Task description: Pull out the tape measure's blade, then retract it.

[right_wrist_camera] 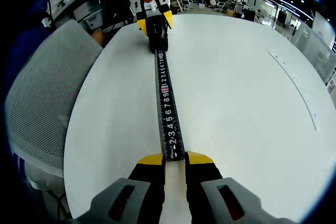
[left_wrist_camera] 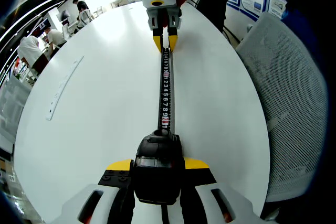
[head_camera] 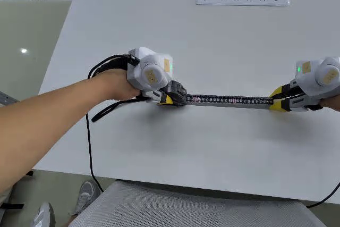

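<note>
left gripper [head_camera: 166,98] clenched on tape measure case [head_camera: 177,94]; right gripper [head_camera: 277,101] pinching blade [head_camera: 228,100] tip, blade stretched over table [head_camera: 159,35].

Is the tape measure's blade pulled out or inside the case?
Pulled out: the dark numbered blade stretches from the black tape measure case, held in the left gripper, to the right gripper.

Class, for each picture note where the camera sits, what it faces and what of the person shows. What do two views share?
Head view: headset, looking down at table; forearm shows.
Left gripper view: on left gripper, facing right gripper; own fingers clamp tape case.
Right gripper view: on right gripper, facing back; own fingers pinch blade.
Shared: blade.
</note>
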A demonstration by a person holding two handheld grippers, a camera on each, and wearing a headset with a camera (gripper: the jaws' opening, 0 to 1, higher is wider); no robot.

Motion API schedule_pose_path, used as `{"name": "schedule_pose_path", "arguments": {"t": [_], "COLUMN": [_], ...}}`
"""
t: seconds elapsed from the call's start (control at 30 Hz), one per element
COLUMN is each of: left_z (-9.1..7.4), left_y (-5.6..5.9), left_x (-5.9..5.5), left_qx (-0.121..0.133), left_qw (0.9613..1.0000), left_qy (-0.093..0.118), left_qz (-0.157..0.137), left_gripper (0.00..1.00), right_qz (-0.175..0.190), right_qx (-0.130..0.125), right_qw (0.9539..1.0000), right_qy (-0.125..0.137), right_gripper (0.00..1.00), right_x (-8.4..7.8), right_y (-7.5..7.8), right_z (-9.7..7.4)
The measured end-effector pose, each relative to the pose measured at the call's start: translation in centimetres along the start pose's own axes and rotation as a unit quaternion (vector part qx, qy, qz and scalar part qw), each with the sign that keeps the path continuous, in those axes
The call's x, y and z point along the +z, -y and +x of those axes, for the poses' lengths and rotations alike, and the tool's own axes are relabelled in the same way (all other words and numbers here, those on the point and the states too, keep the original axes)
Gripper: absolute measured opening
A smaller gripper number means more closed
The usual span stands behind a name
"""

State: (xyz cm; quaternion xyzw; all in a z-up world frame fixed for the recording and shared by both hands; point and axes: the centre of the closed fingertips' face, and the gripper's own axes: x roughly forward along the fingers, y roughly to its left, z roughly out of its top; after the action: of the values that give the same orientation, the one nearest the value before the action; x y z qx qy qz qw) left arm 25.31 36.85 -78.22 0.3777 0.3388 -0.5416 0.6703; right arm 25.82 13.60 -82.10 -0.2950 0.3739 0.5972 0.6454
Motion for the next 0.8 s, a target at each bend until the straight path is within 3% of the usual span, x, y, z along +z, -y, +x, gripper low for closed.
{"name": "schedule_pose_path", "arguments": {"t": [0.33, 0.8], "left_z": [0.10, -0.23], "left_y": [0.02, 0.06], "left_x": [0.13, 0.54], "left_qx": [0.004, 0.016], "left_qw": [0.9999, 0.9993], "left_qy": [0.009, 0.034], "left_qz": [0.004, 0.005], "left_gripper": [0.30, 0.32], "right_qz": [-0.021, -0.018], "right_qx": [-0.007, -0.022], "right_qw": [0.9997, 0.9995], "right_qy": [-0.005, -0.012], "right_gripper": [0.11, 0.13], "right_x": [0.10, 0.00], "right_y": [-0.27, -0.29], "right_z": [0.11, -0.05]}}
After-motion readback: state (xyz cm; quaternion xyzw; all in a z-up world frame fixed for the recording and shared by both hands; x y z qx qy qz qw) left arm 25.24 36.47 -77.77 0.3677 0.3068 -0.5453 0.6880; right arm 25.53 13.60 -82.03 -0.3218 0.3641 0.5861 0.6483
